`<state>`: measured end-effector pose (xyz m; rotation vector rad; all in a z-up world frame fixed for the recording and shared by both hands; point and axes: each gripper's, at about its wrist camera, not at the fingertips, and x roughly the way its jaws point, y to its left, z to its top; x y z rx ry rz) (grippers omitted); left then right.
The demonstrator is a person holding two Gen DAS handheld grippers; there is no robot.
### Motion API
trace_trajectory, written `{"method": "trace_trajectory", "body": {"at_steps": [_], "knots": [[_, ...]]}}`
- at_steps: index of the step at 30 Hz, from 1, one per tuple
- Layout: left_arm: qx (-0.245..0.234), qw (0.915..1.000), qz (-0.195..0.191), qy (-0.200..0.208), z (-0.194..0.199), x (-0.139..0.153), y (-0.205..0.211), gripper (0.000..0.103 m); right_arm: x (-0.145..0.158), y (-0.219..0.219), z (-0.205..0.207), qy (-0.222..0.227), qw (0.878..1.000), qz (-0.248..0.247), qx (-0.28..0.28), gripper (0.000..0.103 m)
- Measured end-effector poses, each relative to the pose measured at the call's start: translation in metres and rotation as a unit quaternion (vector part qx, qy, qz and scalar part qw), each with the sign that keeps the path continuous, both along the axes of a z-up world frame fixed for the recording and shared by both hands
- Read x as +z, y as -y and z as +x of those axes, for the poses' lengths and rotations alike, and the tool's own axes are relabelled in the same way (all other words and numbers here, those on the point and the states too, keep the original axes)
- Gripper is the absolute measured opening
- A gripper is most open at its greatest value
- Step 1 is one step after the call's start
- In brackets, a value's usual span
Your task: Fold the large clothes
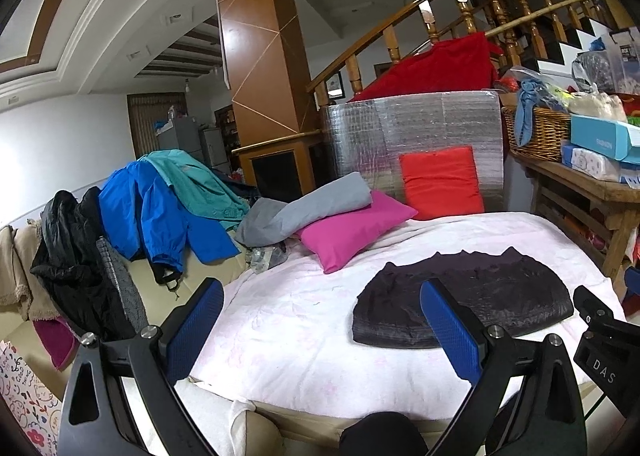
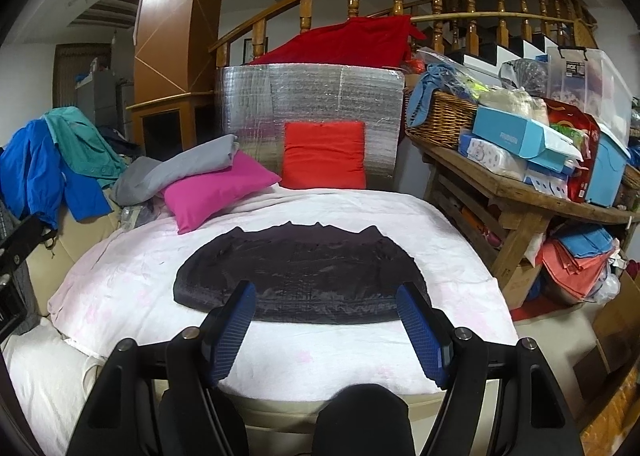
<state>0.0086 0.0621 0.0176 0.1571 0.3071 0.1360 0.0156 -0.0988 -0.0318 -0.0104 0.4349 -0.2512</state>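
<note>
A dark, shiny black garment (image 1: 480, 296) lies folded flat on the white and pink blanket (image 1: 304, 320) of the bed; it also shows in the right wrist view (image 2: 304, 276). My left gripper (image 1: 324, 308) is open and empty, held above the bed's near edge, left of the garment. My right gripper (image 2: 326, 308) is open and empty, just short of the garment's near edge. Part of the right gripper's body (image 1: 604, 340) shows at the right of the left wrist view.
A pink pillow (image 2: 216, 188), a grey folded cloth (image 2: 176, 170) and an orange cushion (image 2: 324, 156) lie at the bed's head against a silver foil panel (image 2: 312, 92). Blue, teal and black jackets (image 1: 160, 208) pile on the left. A cluttered wooden table (image 2: 532, 196) stands right.
</note>
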Motion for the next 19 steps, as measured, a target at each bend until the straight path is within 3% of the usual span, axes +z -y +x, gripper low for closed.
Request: {"method": "trace_trajectory", "body": {"at_steps": [19], "knots": [[-0.026,0.9995,-0.016,-0.003,0.031,-0.002,0.02,0.099,0.002,0.025,0.023,-0.015,0.999,-0.008,-0.032,0.076]]}}
